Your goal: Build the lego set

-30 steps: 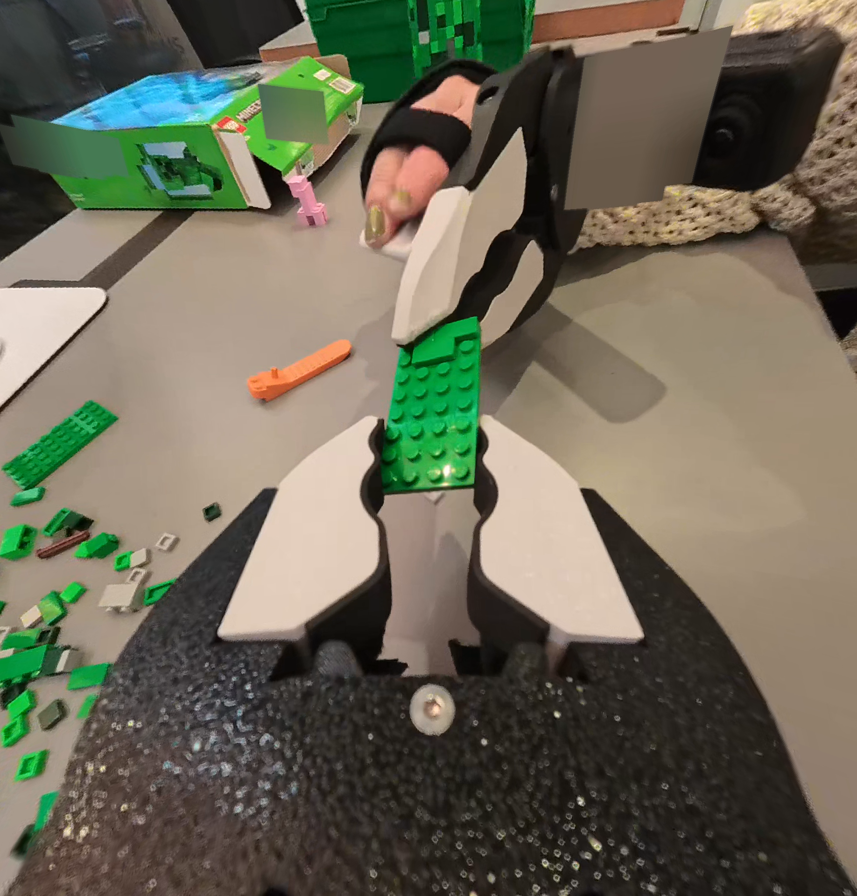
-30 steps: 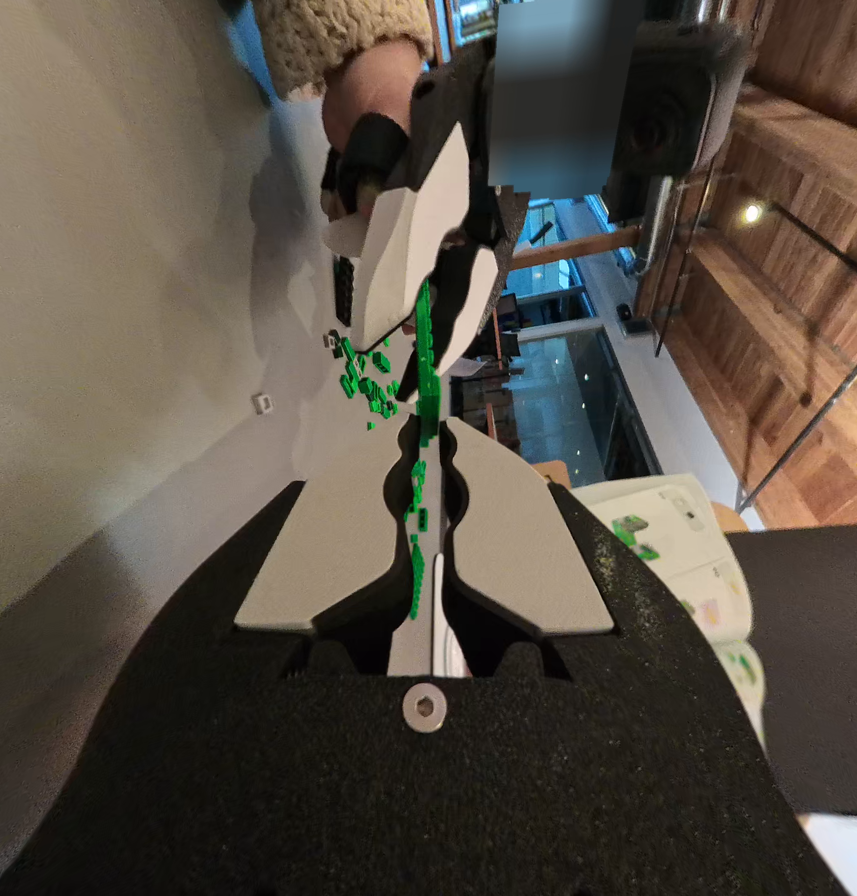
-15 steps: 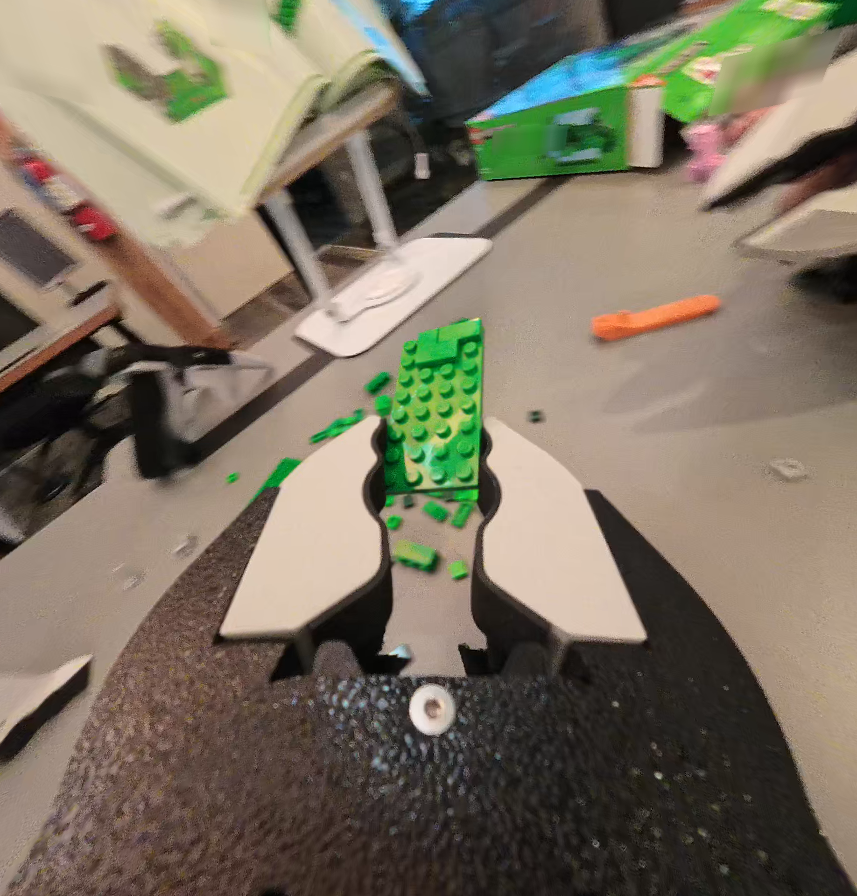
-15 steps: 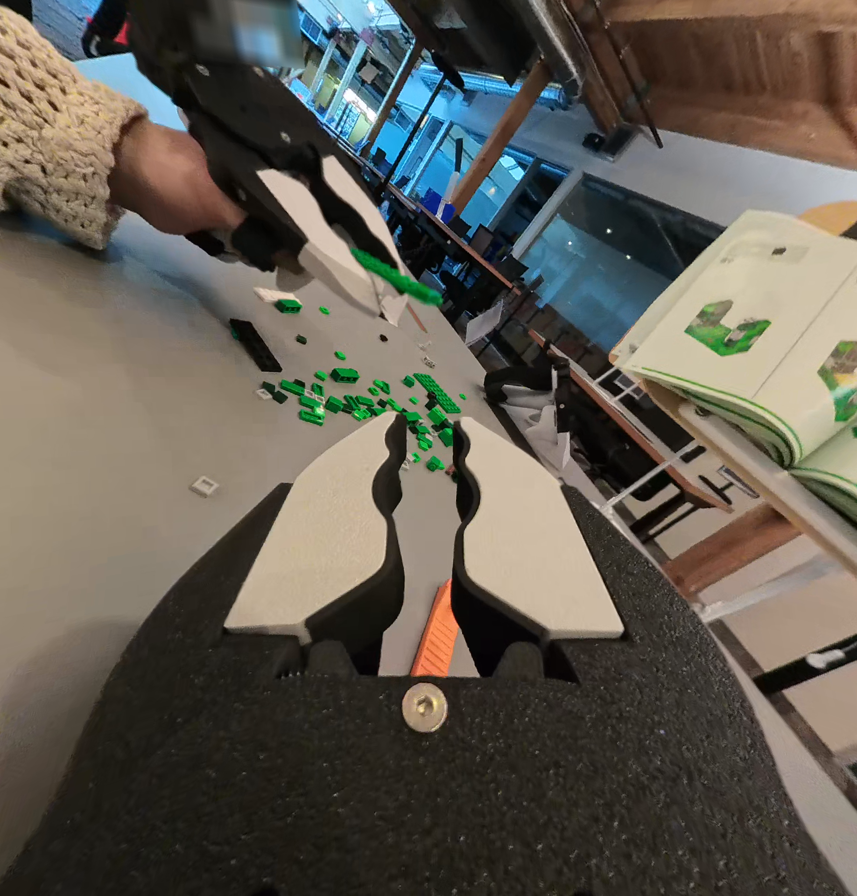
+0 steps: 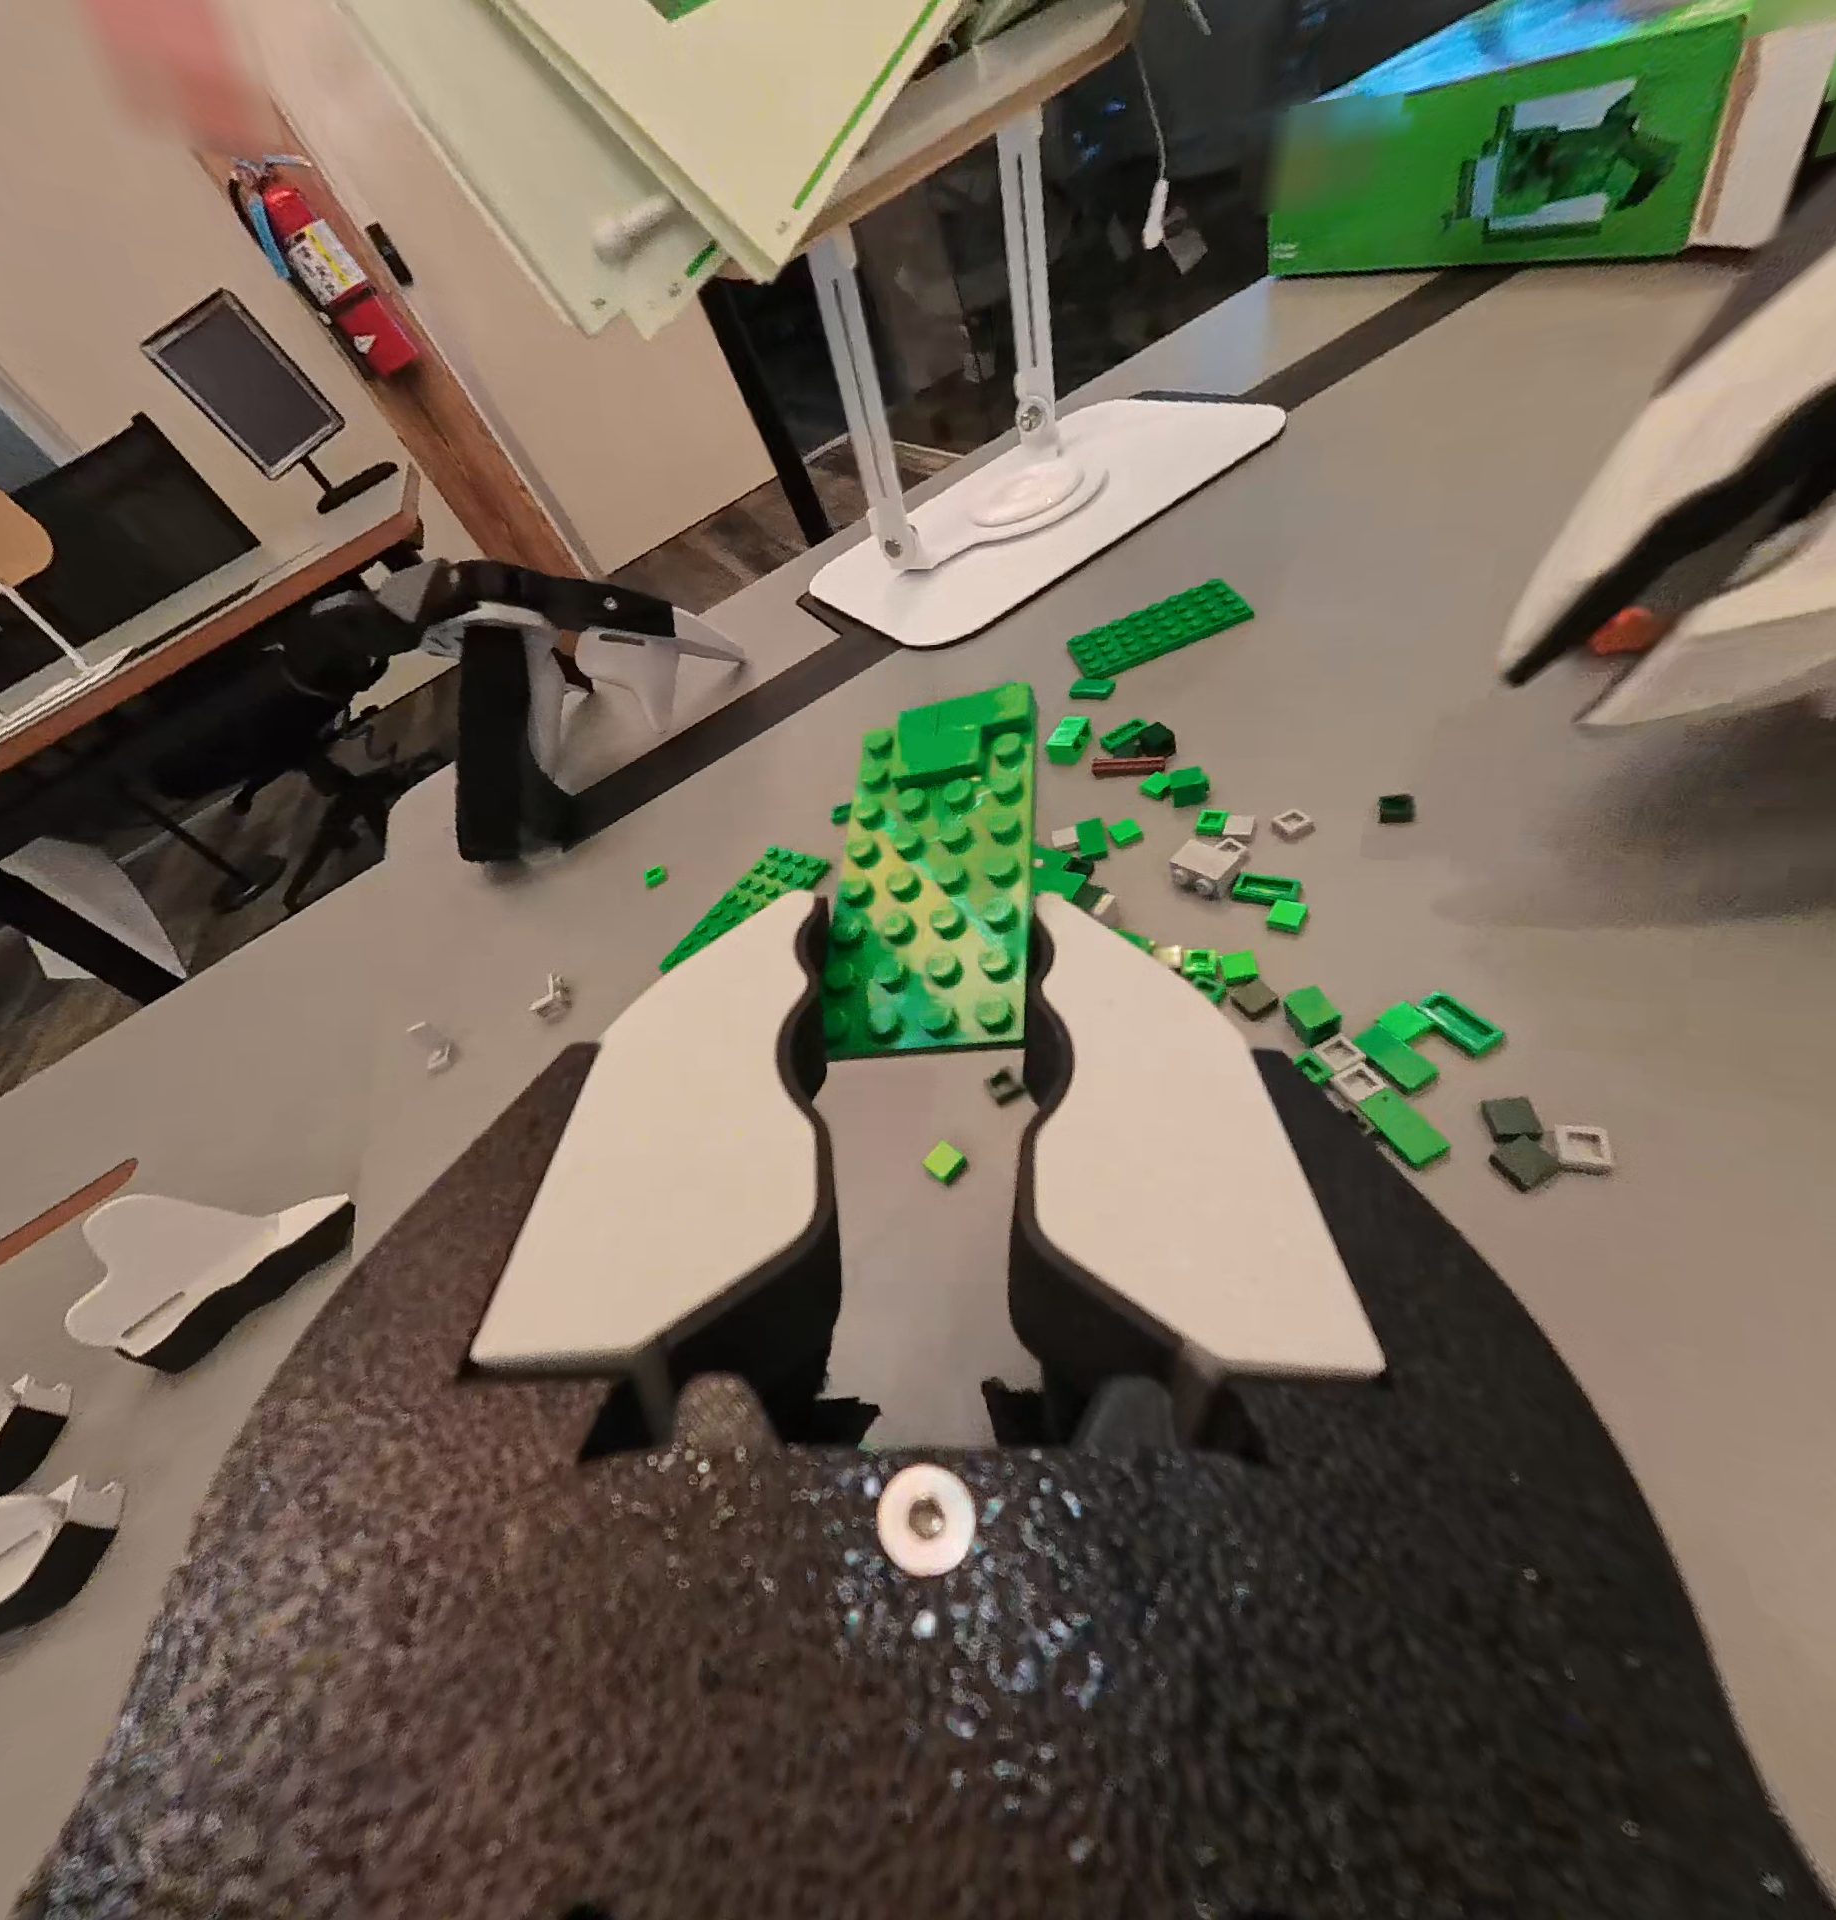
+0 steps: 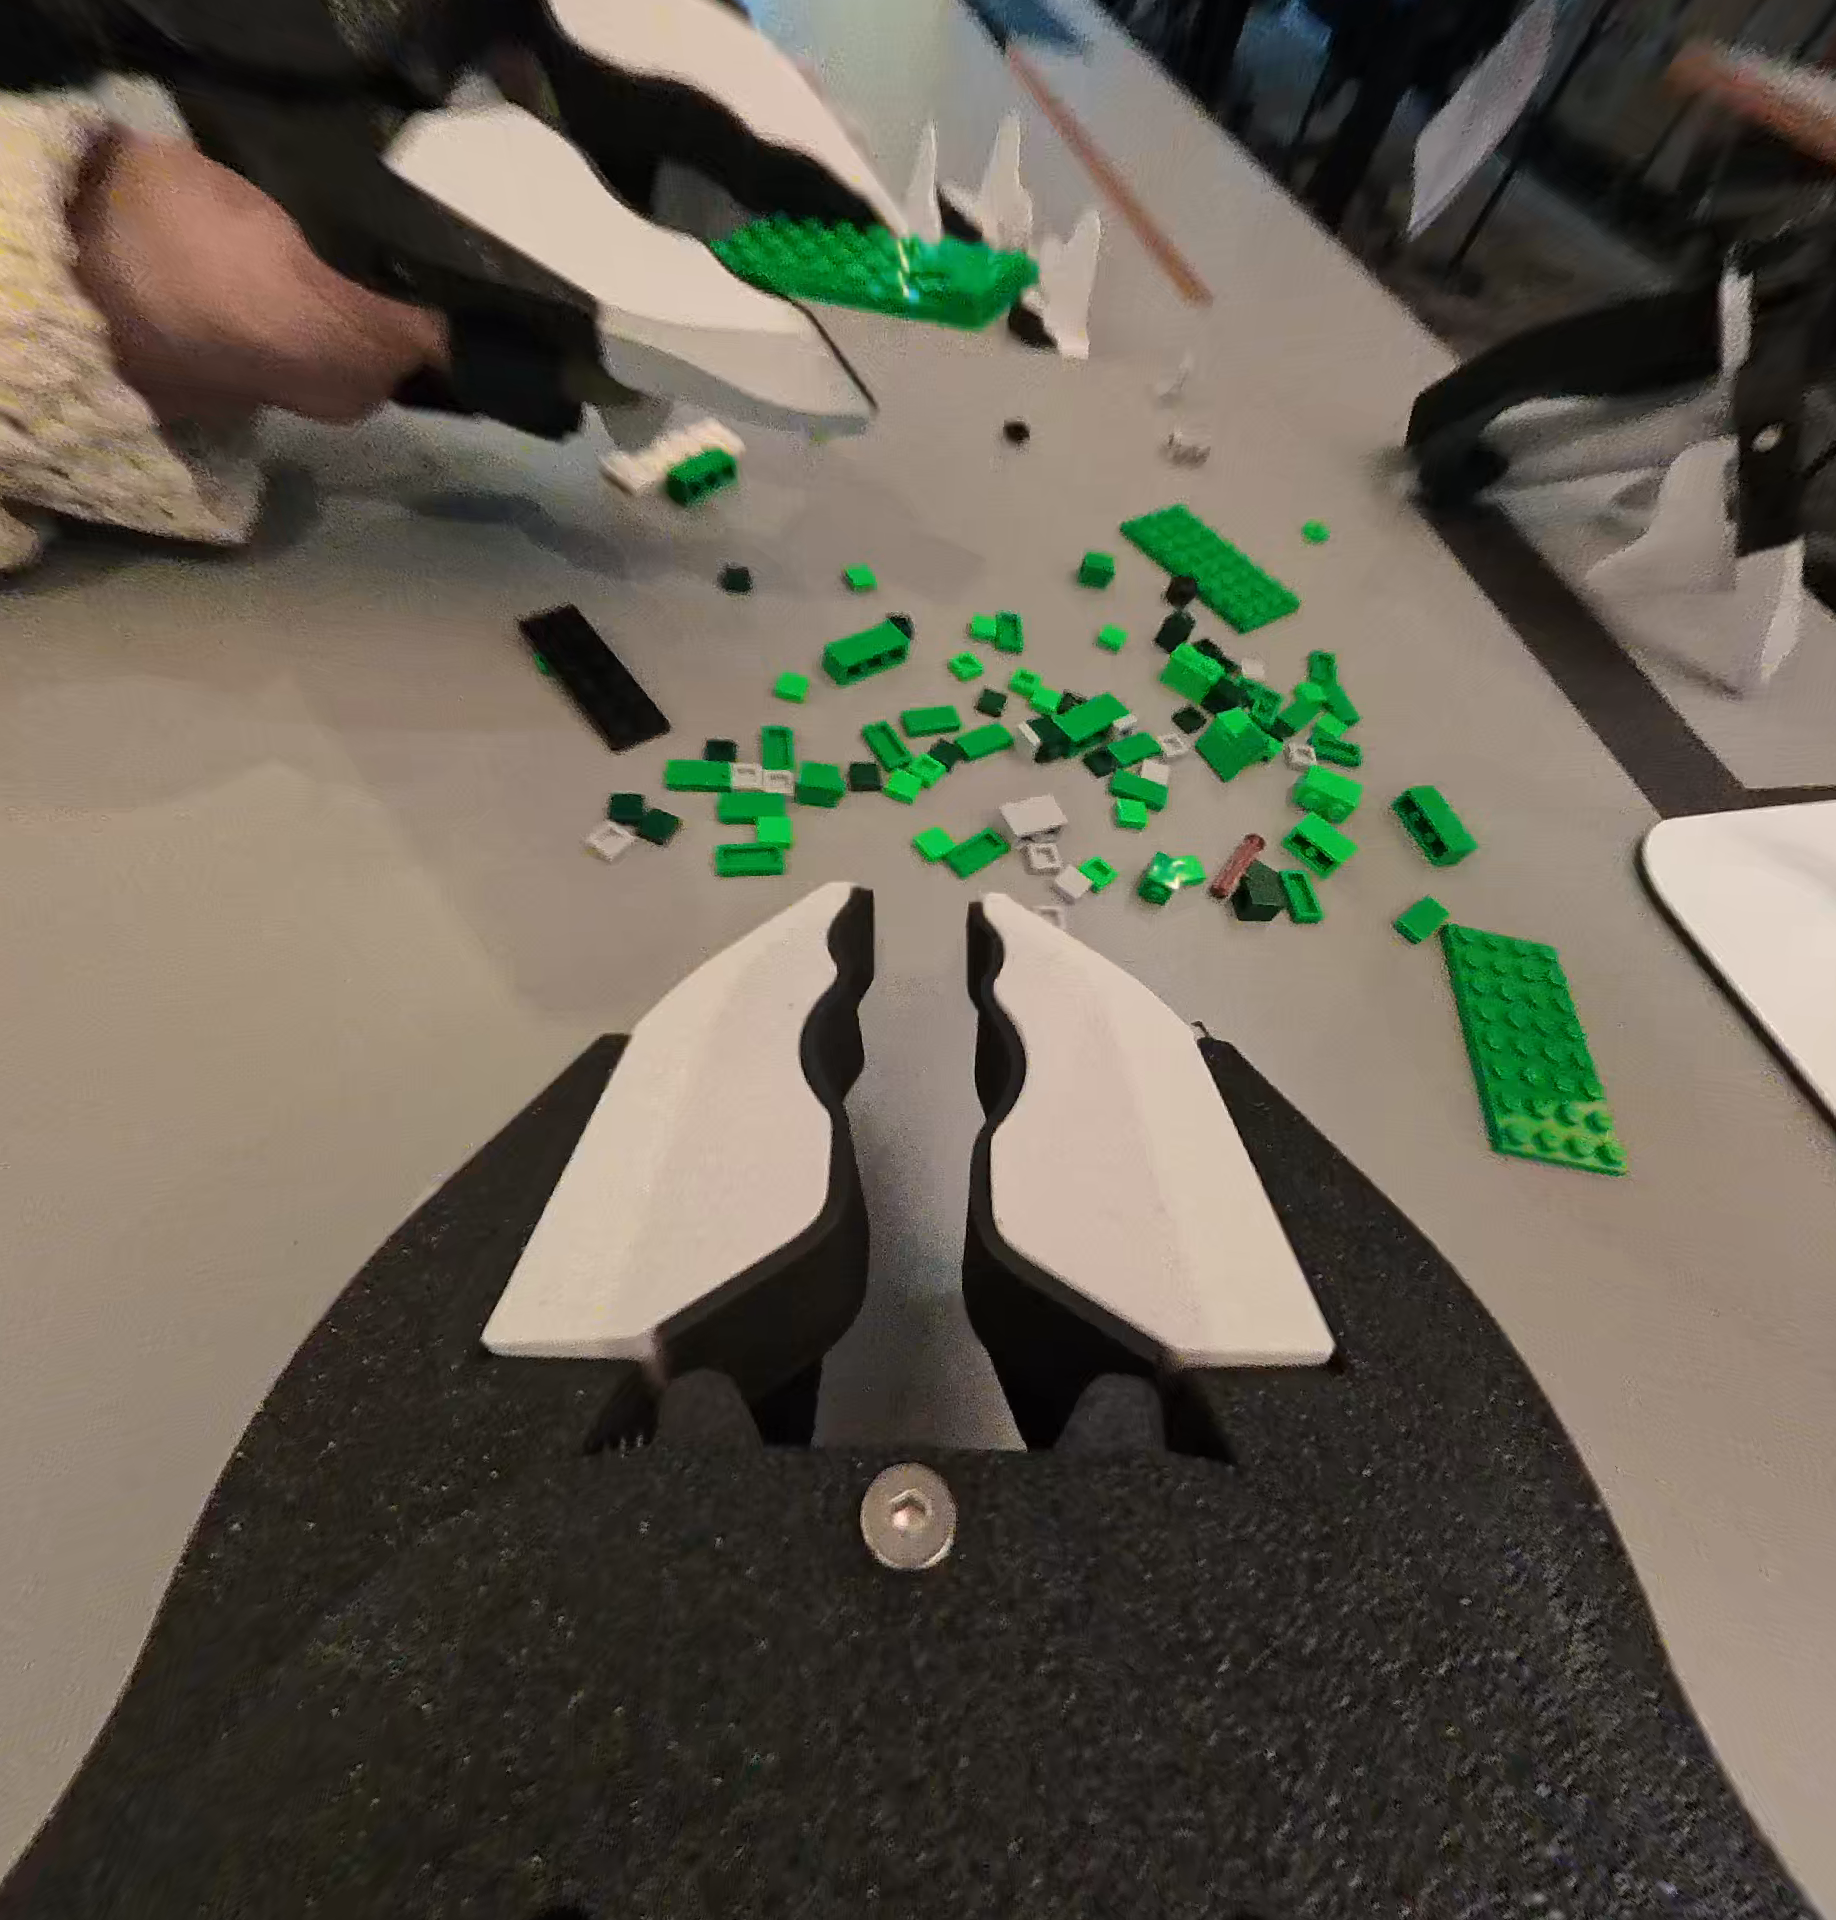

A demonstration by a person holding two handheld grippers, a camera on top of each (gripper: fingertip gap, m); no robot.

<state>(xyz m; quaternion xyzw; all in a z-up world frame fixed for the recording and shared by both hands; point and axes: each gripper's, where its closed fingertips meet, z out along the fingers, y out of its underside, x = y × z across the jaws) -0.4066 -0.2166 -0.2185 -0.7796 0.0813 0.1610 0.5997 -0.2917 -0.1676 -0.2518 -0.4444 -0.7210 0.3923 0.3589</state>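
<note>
Now — left gripper clamps green plate | right gripper narrowly parted — empty.

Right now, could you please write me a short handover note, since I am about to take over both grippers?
Left gripper: shut on the green plate, held above the table; a smaller green piece is already fitted at its far end.
Right gripper: fingers slightly apart, nothing between them, hovering before the pile of loose pieces.
Elsewhere: two more green plates and a black plate lie on the table; the instruction booklet sits on its stand.
Done: very little. Left: nearly the whole build; probably pick the next piece with the right gripper.
</note>
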